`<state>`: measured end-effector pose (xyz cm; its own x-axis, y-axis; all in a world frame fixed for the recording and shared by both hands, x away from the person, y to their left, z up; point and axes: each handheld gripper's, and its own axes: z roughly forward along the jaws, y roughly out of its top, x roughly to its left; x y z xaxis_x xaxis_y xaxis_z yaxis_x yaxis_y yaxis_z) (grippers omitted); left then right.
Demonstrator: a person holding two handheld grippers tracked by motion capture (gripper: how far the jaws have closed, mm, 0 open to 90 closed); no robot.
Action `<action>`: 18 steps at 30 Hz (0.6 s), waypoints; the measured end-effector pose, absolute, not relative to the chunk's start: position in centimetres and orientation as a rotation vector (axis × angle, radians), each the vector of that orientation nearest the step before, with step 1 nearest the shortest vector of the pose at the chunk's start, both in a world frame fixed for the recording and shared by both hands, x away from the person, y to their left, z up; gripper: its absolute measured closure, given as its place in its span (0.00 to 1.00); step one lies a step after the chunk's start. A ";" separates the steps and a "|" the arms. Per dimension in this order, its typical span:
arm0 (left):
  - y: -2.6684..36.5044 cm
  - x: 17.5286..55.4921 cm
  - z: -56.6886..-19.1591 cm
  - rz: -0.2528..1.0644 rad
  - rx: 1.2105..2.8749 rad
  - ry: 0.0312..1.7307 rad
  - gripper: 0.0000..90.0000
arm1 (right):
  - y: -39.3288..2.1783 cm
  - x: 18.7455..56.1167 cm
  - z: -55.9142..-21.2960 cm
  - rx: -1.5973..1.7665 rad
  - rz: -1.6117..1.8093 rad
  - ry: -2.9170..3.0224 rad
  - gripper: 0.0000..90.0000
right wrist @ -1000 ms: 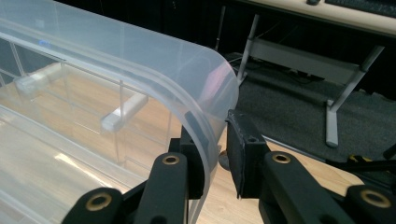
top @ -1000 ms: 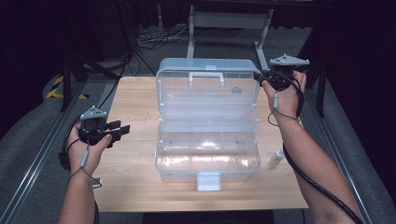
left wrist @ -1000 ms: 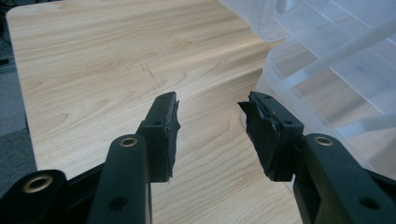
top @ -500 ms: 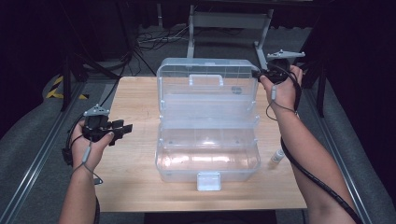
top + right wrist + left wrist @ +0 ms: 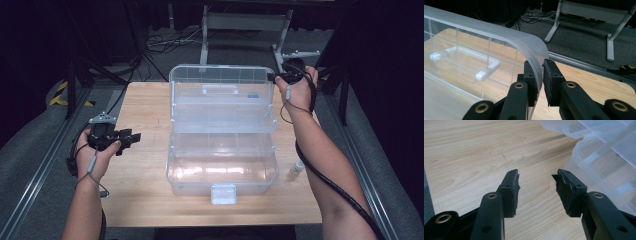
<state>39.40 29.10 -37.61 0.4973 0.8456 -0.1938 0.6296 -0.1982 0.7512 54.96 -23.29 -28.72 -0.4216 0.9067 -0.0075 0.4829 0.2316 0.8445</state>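
My left gripper [image 5: 120,140] hovers over the bare left part of the wooden table [image 5: 145,107], held in my left hand [image 5: 95,150], its jaws apart with nothing but wood grain between them. In the left gripper view the two black pads [image 5: 511,192] stand well apart and point toward the clear plastic box [image 5: 609,160], whose rounded corner lies just to the right of them, near but not touched. Nothing stands between that gripper and the box.

The box [image 5: 222,130] sits in the middle of the table, open, with its lid [image 5: 222,80] standing upright at the far side and its stepped trays folded out above the deep base. A white latch [image 5: 223,193] hangs at the front edge of the base. The carry handle [image 5: 464,62] shows through the lid's clear wall.

To the right of the base a small white bottle [image 5: 297,167] lies on the table, close to my right forearm and apart from the box.

My right gripper [image 5: 276,77] is at the far right top corner of the lid. Its jaws have just been closing, and the lid's rim [image 5: 534,55] runs between them; the left pad lies against the plastic, the right pad just beside it, with a thin gap that I cannot rule out. Beyond the table are grey floor, cables and a metal frame [image 5: 609,37].
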 end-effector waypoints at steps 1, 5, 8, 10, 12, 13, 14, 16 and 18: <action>29.1 39.5 -37.7 0.330 1.924 1.218 0.59 | -23.3 55.1 -28.8 1.275 1.092 2.004 0.91; 29.2 40.0 -38.1 0.316 1.930 1.222 0.59 | -23.3 55.8 -29.1 1.291 1.088 2.012 0.91; 29.3 40.4 -38.4 0.305 1.935 1.224 0.59 | -23.2 56.4 -29.4 1.302 1.078 2.019 0.92; 29.3 40.6 -38.6 0.298 1.939 1.223 0.59 | -23.1 56.7 -29.5 1.310 1.075 2.022 0.92; 29.3 40.8 -38.7 0.295 1.941 1.227 0.59 | -23.1 57.0 -29.7 1.325 1.067 2.030 0.92; 29.3 40.8 -38.7 0.292 1.942 1.227 0.59 | -23.1 57.3 -29.8 1.328 1.062 2.035 0.92; 29.3 40.8 -38.8 0.291 1.942 1.228 0.59 | -23.1 57.4 -29.9 1.332 1.056 2.038 0.92; 29.5 40.9 -38.9 0.290 1.940 1.230 0.59 | -23.0 57.8 -30.1 1.345 1.053 2.046 0.93; 29.6 40.9 -38.9 0.288 1.941 1.234 0.59 | -23.0 58.0 -30.2 1.351 1.048 2.050 0.93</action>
<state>40.89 29.55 -38.92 0.4979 0.8401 -0.2154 0.6576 -0.2038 0.7252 58.00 -23.03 -30.18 -0.4065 0.9133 0.0264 0.5559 0.2243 0.8004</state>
